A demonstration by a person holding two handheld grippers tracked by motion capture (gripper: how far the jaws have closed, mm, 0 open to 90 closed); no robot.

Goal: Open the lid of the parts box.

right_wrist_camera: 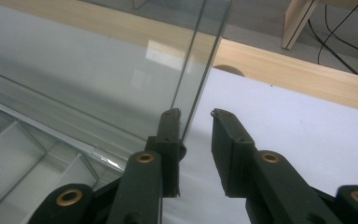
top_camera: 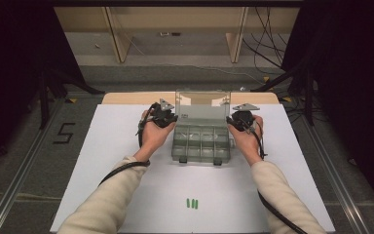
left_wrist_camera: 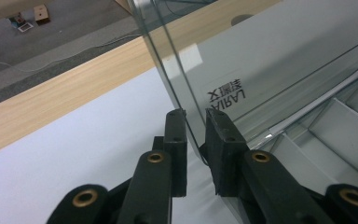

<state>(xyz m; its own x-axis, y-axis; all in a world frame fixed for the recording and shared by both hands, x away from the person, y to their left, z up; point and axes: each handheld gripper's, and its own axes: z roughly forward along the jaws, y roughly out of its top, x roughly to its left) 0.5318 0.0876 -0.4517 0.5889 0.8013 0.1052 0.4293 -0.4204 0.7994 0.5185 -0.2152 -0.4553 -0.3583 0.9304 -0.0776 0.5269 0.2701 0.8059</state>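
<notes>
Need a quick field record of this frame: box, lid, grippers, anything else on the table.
box: clear compartment box, mid-table on the white sheet
lid: open, upright
compartments: look empty
left gripper: jaws straddle the lid's side edge, narrow gap, grip not confirmed
right gripper: jaws apart, straddling the lid's other side edge; one jaw sits against the lid
other items: green pieces near the front edge, apart from the box; exact count unclear
</notes>
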